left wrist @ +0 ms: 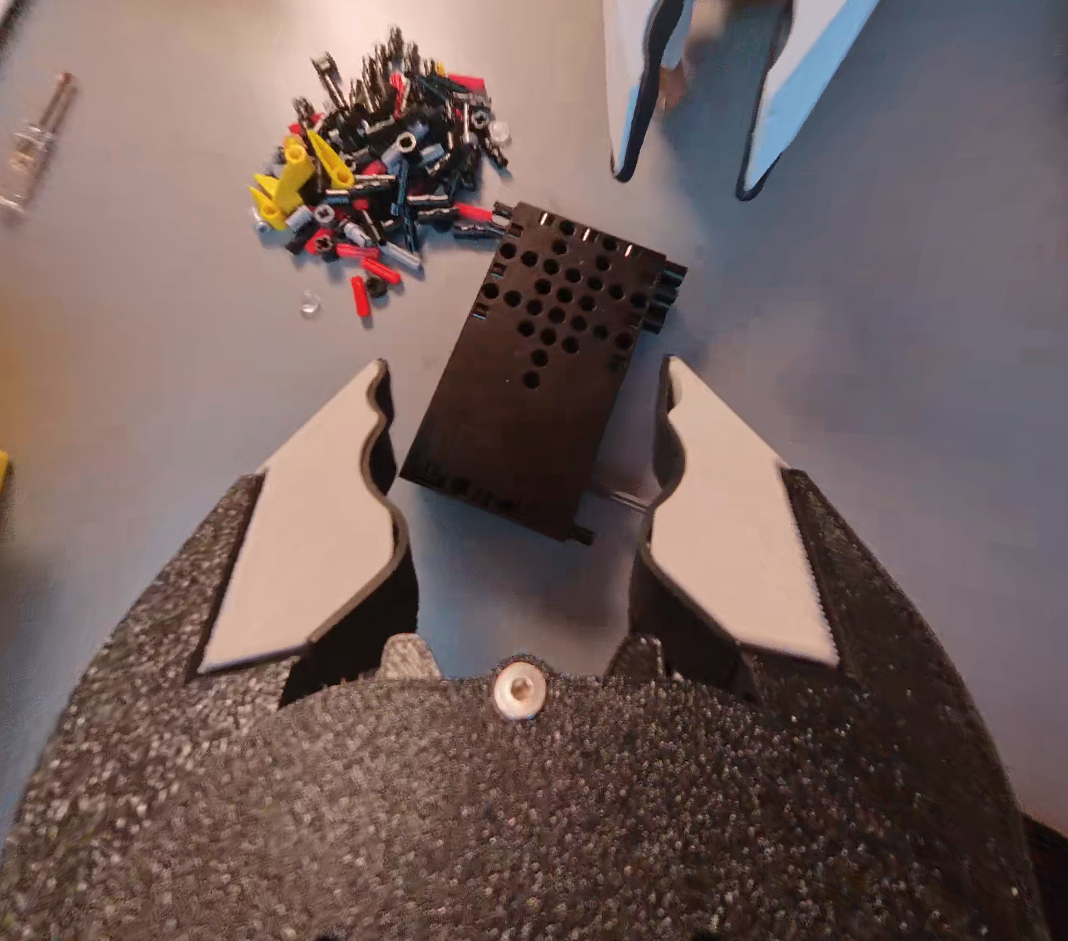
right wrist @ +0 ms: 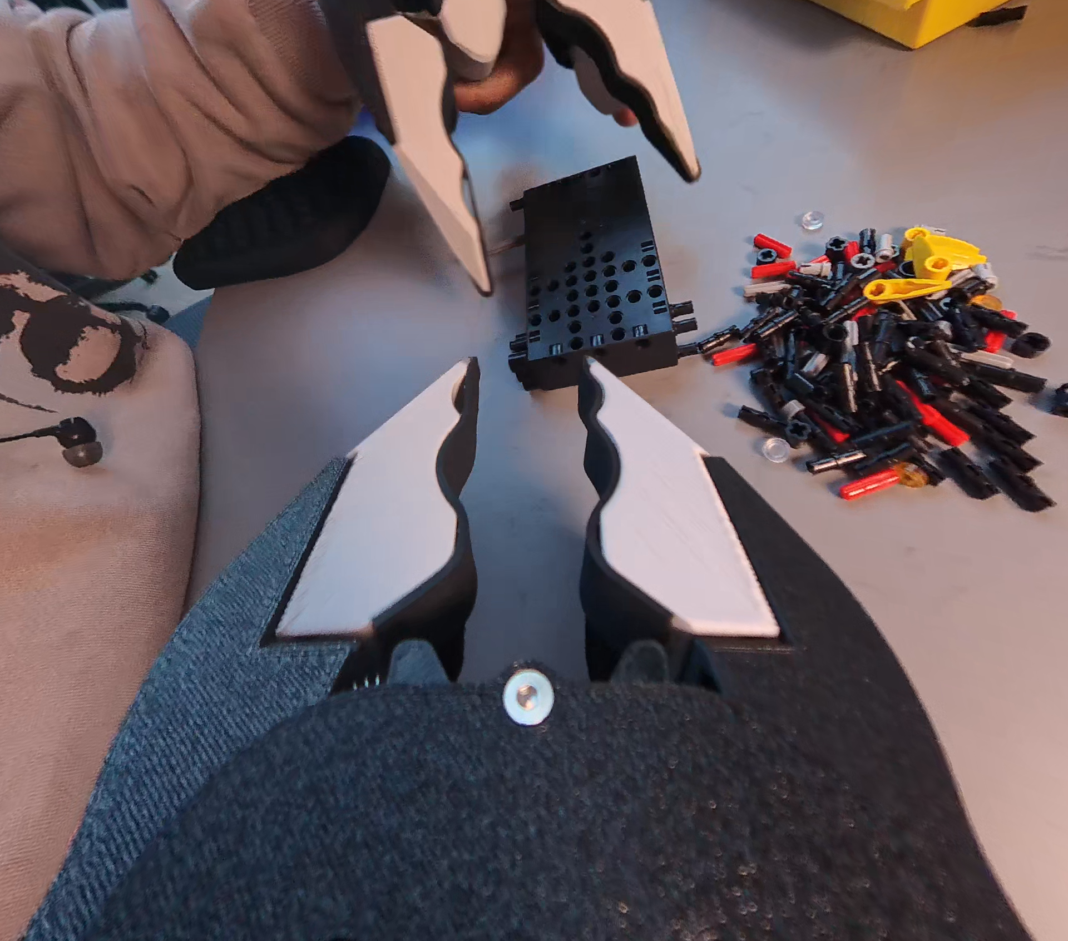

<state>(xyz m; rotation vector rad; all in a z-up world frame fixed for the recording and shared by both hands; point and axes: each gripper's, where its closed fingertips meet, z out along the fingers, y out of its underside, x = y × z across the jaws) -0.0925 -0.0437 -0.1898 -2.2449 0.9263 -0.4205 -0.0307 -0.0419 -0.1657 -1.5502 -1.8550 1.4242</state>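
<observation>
While left gripper (left wrist: pixel 523 364) gapes around black block (left wrist: pixel 537 370), we hover right gripper (right wrist: pixel 529 367) half-open, empty, beside pin pile (right wrist: pixel 890 358).

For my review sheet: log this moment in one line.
left gripper open astride black perforated block | right gripper open beside it

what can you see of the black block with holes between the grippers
The black block is a flat rectangular plastic piece lying on the grey table. Round holes pierce one end of its top; the other end is plain. Short pins jut from its edges. It lies between the open left gripper and right gripper; neither visibly touches it. The parts pile reaches one corner.
</observation>
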